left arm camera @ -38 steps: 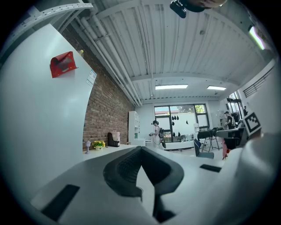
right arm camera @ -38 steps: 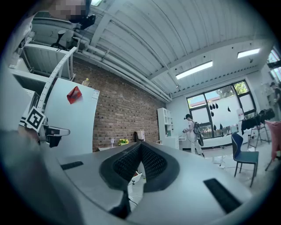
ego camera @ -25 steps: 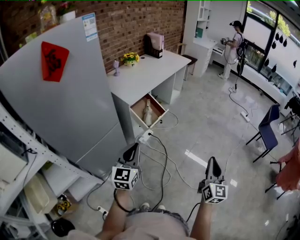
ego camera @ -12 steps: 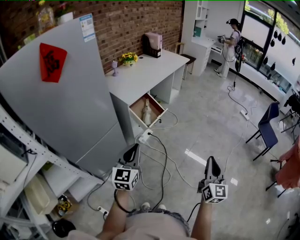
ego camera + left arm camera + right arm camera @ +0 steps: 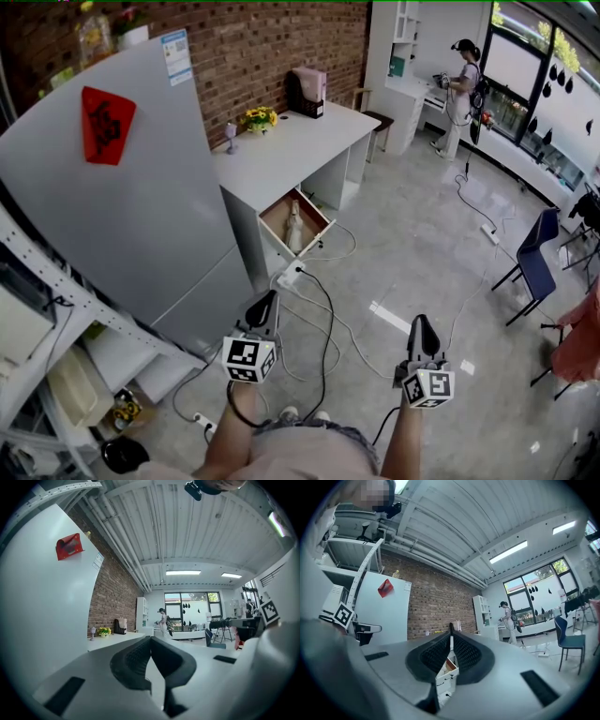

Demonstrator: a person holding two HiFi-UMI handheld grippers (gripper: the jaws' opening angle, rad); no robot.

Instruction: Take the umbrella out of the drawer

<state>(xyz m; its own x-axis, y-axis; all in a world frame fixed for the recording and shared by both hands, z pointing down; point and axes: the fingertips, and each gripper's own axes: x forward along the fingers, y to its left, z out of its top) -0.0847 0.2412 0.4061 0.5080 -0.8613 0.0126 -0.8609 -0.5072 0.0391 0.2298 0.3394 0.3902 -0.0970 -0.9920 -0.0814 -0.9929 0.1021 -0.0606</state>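
Note:
The white desk (image 5: 291,150) has one drawer (image 5: 319,228) pulled open low on its front. A beige folded umbrella (image 5: 294,225) lies inside it. Both grippers hang over the floor well short of the desk, pointing level toward it. My left gripper (image 5: 270,298) is shut with nothing between its jaws, whose tips also meet in the left gripper view (image 5: 150,639). My right gripper (image 5: 420,323) is shut and empty too. In the right gripper view (image 5: 451,631) the open drawer (image 5: 446,667) shows far off below the closed tips.
A tall grey cabinet (image 5: 122,216) with a red paper stands left of the desk. Cables and a power strip (image 5: 291,275) lie on the floor before the drawer. A blue chair (image 5: 534,262) stands right. A person (image 5: 464,94) works far back. Flowers (image 5: 260,116) sit on the desk.

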